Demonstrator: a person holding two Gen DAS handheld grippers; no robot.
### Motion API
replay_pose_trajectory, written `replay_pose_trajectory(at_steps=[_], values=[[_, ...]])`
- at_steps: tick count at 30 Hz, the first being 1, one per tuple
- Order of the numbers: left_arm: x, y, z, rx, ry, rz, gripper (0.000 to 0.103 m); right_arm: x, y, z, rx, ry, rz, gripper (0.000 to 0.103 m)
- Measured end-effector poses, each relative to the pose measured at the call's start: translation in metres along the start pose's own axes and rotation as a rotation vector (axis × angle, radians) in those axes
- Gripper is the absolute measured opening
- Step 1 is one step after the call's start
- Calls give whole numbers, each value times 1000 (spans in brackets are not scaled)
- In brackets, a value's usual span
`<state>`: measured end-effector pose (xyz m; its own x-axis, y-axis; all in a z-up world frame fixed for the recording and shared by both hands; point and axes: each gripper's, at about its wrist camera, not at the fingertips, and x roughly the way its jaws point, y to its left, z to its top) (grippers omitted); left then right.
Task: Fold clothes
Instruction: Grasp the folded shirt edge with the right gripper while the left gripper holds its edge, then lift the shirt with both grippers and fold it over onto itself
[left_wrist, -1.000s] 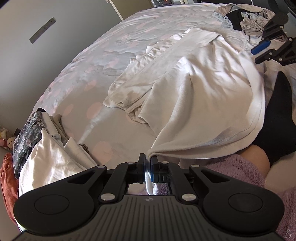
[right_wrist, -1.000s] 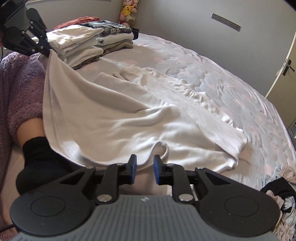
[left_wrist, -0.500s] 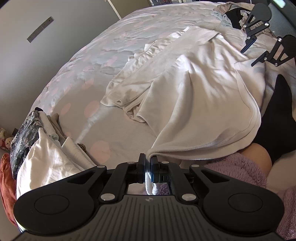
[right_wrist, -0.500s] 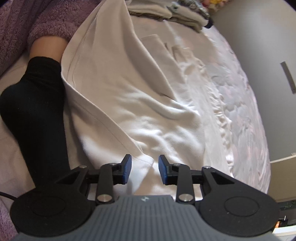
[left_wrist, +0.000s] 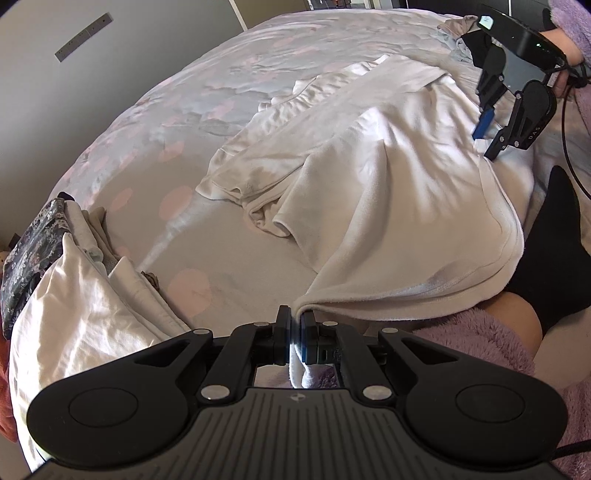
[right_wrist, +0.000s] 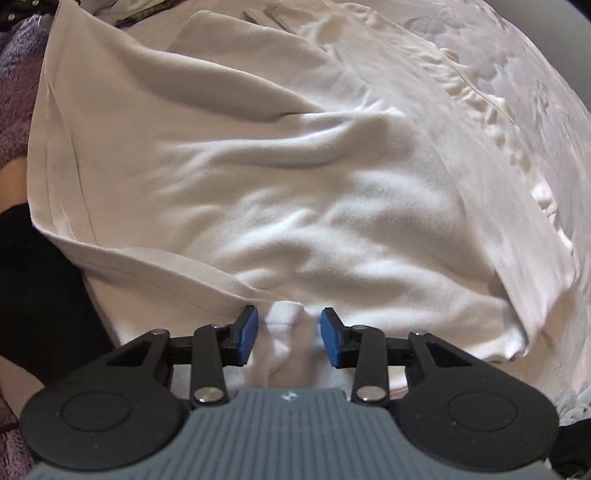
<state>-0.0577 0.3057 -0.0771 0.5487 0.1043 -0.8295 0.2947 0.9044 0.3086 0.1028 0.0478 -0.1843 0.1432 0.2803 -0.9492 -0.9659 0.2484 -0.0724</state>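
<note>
Dropped lower and closer onto the cloth since a second ago: right claw (right_wrist: 288, 334), now just above the near hem of the crumpled white cotton garment (left_wrist: 388, 206), blue pads spread wide with a small bunched fold of the fabric between them, not yet pinched. Unchanged over the same span: left claw (left_wrist: 296, 325), pressed together on one corner of the same garment, lifting that edge off the bed. Spread across the middle of the pale floral-print bed cover (left_wrist: 177, 122), most of the garment, one sleeve folded under toward the left edge of the bed. Beside the left edge, a stack of folded white and dark patterned clothes (left_wrist: 74, 280). Near the far right corner of the bed, a loose heap of grey and black clothing (left_wrist: 458, 37). Under the garment's near edge, a foot in a black sock (left_wrist: 550, 247) and a fluffy lilac sleeve or trouser leg (left_wrist: 476, 343).
</note>
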Motion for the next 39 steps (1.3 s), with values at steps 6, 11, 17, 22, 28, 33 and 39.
replay_pose_trajectory(at_steps=[6,11,17,22,28,33,39], values=[[-2,0,-1,-15,-11,7,3,-36,16,-29,61,-135,-62,9],[-13,4,-4,-50,-27,44,3,-91,31,-62,175,-307,-189,8],[-34,7,-7,-102,-79,105,3,-156,50,-103,314,-514,-354,8],[-65,4,-2,-125,-179,137,3,-203,70,-137,471,-708,-504,8],[-111,-22,15,-48,-325,193,3,-255,88,-161,599,-914,-670,8],[-150,-36,22,-31,-431,217,3,-280,91,-173,638,-993,-736,7],[-183,-45,25,-18,-500,241,3,-293,100,-182,630,-1032,-776,7]])
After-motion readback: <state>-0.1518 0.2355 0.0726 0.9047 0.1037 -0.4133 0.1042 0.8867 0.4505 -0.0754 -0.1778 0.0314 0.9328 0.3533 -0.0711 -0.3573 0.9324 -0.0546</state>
